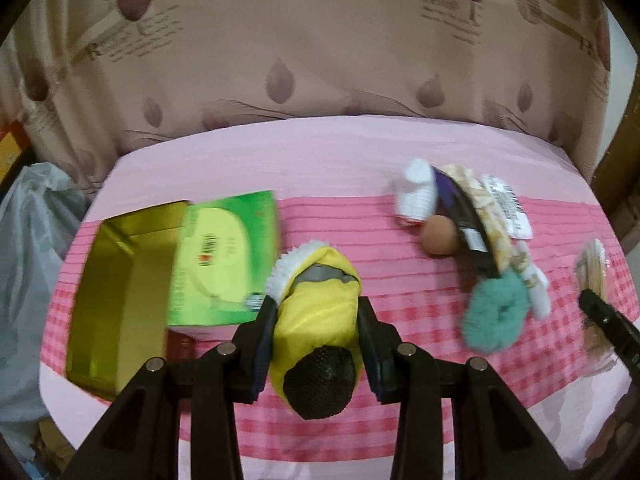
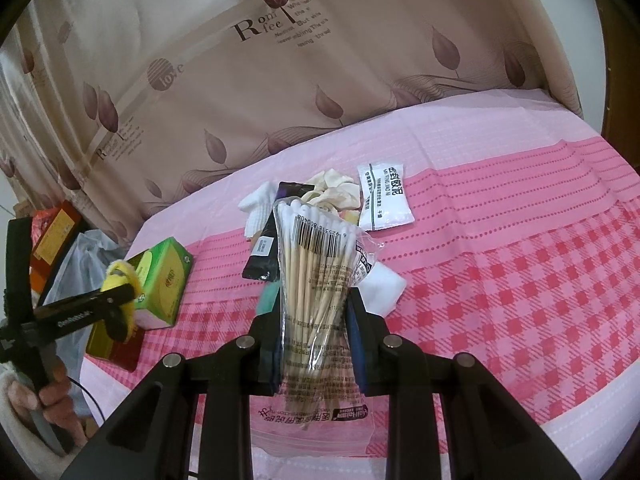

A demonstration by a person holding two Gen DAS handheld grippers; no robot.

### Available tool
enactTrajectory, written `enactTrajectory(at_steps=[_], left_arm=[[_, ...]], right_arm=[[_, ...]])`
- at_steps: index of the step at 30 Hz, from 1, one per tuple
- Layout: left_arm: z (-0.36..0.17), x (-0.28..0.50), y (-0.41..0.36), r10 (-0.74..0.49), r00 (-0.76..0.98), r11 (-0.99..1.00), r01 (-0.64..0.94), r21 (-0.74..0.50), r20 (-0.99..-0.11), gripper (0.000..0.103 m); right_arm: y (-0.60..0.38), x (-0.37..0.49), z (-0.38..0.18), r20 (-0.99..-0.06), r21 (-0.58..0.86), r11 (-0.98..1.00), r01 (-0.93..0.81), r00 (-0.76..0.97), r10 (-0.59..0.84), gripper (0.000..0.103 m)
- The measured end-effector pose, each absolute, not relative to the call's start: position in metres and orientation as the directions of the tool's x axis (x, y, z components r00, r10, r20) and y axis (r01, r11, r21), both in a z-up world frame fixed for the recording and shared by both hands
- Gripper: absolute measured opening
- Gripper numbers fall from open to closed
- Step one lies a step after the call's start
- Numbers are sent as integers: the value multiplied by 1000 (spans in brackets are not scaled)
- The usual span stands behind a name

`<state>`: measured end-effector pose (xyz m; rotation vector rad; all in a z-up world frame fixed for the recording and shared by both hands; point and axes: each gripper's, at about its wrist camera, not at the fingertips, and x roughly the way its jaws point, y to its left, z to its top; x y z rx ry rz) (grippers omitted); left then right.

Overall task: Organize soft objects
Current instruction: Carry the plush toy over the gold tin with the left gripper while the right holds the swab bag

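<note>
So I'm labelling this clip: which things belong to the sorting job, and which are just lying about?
Job: yellow pouch in left tool; cotton swab bag in right tool; gold box; teal scrunchie; white sachet.
Lying about: curtain; plastic bag.

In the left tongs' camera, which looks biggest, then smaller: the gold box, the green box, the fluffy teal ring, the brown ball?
As they look:
1. Gold box
2. Green box, though it lies partly across the gold one
3. Fluffy teal ring
4. Brown ball, partly hidden and farther away, so less sure
</note>
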<state>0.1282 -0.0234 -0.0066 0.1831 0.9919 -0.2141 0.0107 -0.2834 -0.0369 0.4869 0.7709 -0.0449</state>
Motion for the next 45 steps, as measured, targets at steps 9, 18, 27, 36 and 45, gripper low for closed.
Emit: enactTrajectory(at_steps=[9, 18, 27, 36, 45], left_arm=[[3, 134, 44, -9, 562, 981, 164, 101, -827, 39], [-8, 146, 112, 90, 552, 990, 45, 137, -829, 39], [-28, 160, 160, 147, 515, 988, -41, 147, -844, 39], [-53, 179, 187, 177, 469, 984, -90, 152, -866, 39], [-71, 184, 202, 181, 430, 982, -128, 139, -884, 42]], right_arm=[[-280, 12, -39, -686, 390, 896, 215, 716, 127, 24], [-275, 16, -43, -697, 368, 905, 212, 707, 118, 24], [-268, 18, -46, -703, 336, 920, 201, 703, 103, 24], [-265, 18, -48, -708, 316, 928, 198, 701, 92, 24], [-263, 20, -50, -711, 305, 932, 197, 698, 85, 24]])
